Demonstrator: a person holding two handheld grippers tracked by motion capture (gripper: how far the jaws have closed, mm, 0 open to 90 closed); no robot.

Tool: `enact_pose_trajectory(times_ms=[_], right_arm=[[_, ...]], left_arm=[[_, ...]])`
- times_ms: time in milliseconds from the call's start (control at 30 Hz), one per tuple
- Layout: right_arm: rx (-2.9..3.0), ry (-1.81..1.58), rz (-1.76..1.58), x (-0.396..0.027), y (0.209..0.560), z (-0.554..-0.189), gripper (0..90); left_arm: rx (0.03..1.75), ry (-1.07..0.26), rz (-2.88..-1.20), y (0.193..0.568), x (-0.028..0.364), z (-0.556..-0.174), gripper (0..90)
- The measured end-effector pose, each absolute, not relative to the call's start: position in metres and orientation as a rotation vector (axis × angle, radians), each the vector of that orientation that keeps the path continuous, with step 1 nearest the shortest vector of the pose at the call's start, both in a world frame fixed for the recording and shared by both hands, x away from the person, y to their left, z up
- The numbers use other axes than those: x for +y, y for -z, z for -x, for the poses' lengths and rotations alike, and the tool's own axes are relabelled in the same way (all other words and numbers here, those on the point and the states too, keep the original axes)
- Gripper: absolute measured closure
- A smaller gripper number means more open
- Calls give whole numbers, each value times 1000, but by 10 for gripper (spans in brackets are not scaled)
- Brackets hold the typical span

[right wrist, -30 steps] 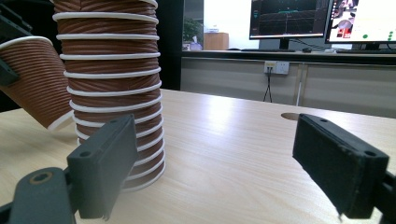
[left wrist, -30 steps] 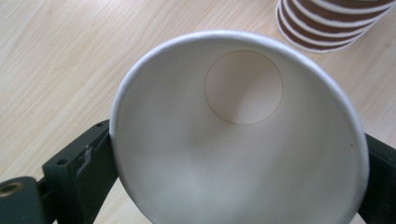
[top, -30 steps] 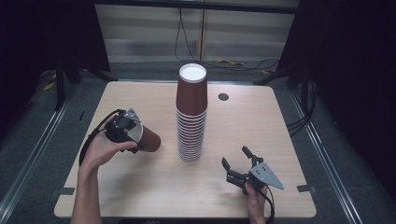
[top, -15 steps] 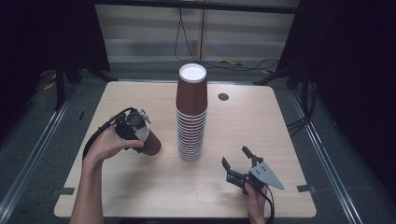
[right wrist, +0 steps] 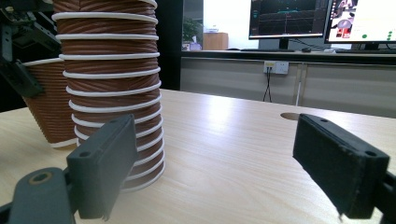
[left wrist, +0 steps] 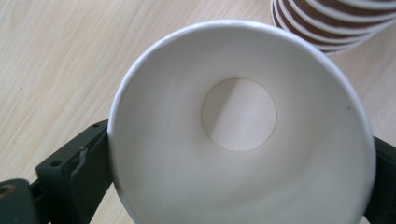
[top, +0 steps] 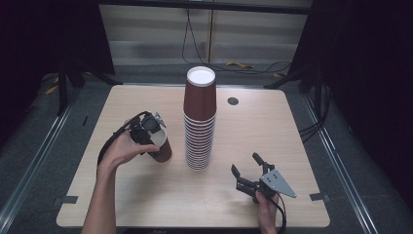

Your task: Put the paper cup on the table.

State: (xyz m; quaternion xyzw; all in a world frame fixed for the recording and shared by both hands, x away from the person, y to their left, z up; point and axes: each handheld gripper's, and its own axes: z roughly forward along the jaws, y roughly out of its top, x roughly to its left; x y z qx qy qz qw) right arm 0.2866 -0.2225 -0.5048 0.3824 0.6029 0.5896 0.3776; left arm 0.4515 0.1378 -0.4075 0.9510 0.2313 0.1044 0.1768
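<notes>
A single brown ribbed paper cup [top: 164,151] stands upright on the table just left of a tall stack of the same cups [top: 199,122]. My left gripper [top: 157,138] comes down over its white mouth with a jaw on each side of the rim. Those jaws have just been opening, and the rim [left wrist: 238,140] looks round and unsqueezed between them. Near the table's front right, my right gripper [top: 245,163] rests open with nothing between its jaws [right wrist: 210,149]. It faces the base of the stack [right wrist: 109,84], with the single cup [right wrist: 46,107] beyond.
The wooden table [top: 292,131] has a round cable hole [top: 233,101] behind the stack. Cables lie on the floor past the far edge. Monitors [right wrist: 289,18] stand in the background of the right gripper view.
The left hand has carried the cup rightward toward the stack and turned it from tilted to upright on the table. The right gripper has stayed put.
</notes>
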Motion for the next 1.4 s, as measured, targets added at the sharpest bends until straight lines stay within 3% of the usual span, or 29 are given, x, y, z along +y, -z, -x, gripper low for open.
enact_pose_trajectory(times_ms=[433,1000,1400], right_arm=[[1542,-1508,-977,-223,505,-287,132],[1541,-1507,-977,-223,505,-287,132],[1542,-1508,-977,-223,505,-287,132]], left_arm=[[591,-310,-2642,415,129,-452,35],[651,-339,-2503,439,144,-446,49],[690,-308,-2382,457,159,-439,130]])
